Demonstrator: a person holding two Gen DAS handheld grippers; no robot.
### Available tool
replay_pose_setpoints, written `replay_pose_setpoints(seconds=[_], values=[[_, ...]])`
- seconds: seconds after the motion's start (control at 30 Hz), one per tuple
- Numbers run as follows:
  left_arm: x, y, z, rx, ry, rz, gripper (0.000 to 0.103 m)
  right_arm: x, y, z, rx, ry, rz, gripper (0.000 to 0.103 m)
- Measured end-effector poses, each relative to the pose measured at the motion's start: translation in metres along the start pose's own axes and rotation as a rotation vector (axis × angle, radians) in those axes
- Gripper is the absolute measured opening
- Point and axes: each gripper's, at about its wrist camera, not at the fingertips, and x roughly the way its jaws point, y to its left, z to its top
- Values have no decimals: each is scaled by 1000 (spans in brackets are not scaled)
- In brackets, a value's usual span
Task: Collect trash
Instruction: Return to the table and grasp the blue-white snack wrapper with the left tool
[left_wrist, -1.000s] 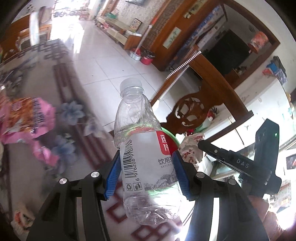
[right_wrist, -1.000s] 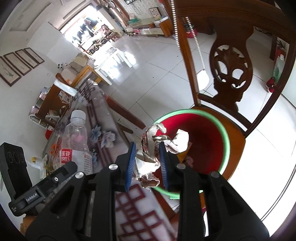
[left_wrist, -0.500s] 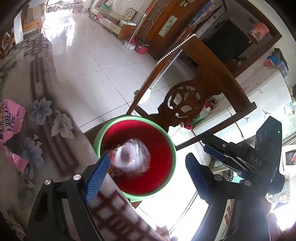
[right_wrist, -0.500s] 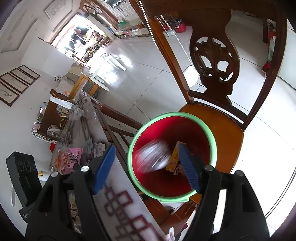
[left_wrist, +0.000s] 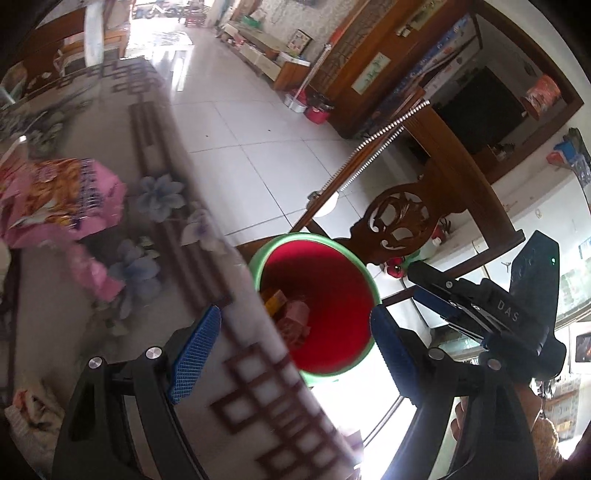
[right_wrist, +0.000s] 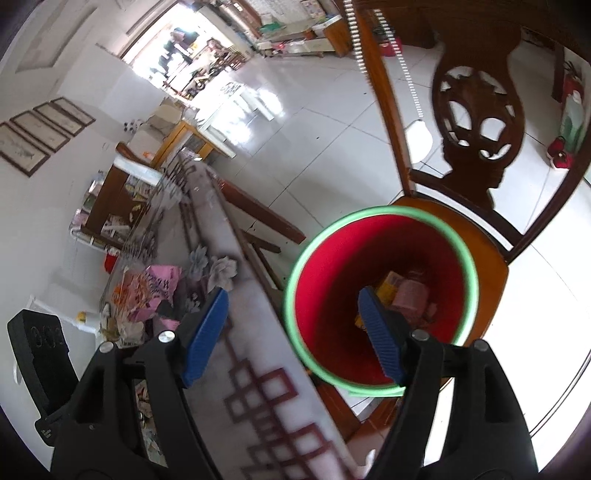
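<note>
The tabletop (left_wrist: 74, 295) is the biggest thing here. It has a cloth with blue flowers and brown squares on it. Its edge runs right next to a wooden chair (right_wrist: 476, 122) with a curly carved back.

On the seat of the chair sits a red bucket (right_wrist: 332, 295) with a green rim. It is just beside the tabletop edge. Down in the bottom of the bucket lies the trash (right_wrist: 406, 295): something yellow and something pink, with a few bits too small to make out. In the left wrist view the same bucket (left_wrist: 332, 288) shows the trash (left_wrist: 291, 317) near its bottom too.

The left gripper (left_wrist: 291, 350) hangs over the tabletop edge and the bucket. Its jaws are spread wide with nothing between them. The right gripper (right_wrist: 295, 332) is also above the bucket rim, and its jaws are spread wide and hold nothing.

A pink snack bag (left_wrist: 59, 199) lies on the tabletop, well apart from the bucket. It shows in the right wrist view as well (right_wrist: 155, 288). A small crumpled wrapper (left_wrist: 29, 402) lies near the lower left corner of the tabletop.
</note>
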Motion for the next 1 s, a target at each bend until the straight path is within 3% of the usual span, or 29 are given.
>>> replay_pose_setpoints(seconds=[0.27,0.77,0.87,1.0], values=[[-47,49,-14,-45,-65,52,79,21,55,-23,-75,42,24,73],[-127,166,-74,-143,-69,142,80,59,161,-93,-196,127,62,74],[-142,185,-84,-124,-61,137,80,65,177,-108,-215,143,67,75],[-157,200,-97,-2,-20,125,80,73,200,-126,-249,165,73,77]])
